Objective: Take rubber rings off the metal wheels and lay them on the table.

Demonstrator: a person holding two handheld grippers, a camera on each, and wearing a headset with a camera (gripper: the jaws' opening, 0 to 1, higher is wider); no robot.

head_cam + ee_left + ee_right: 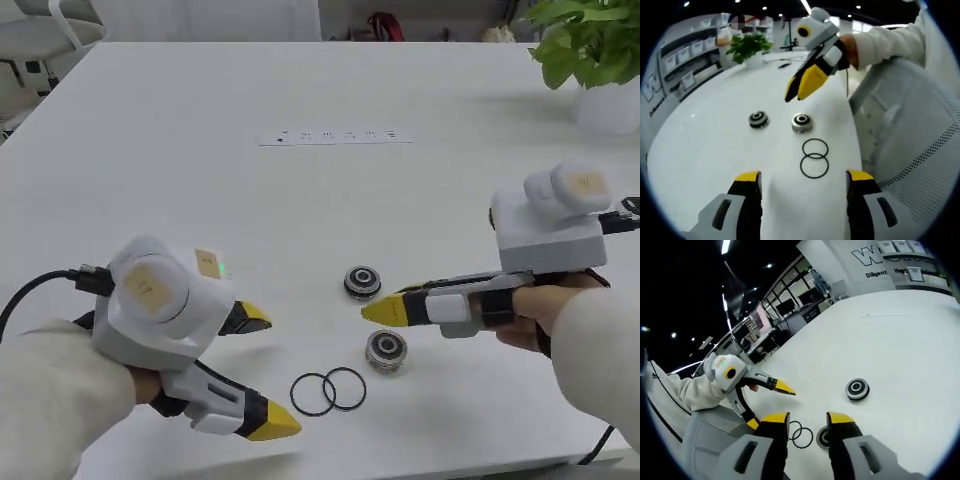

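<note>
Left gripper (258, 372) gapes wide and empty. Right gripper (382, 311) has its jaws slightly parted, holding nothing. Two rings (328, 390) lie touching on the table (200, 180) between them. Near wheel (386, 350) sits at their 2 o'clock, far wheel (362, 282) at 1. Power strip (335, 137) and plant (585, 35) stand beyond.
</note>
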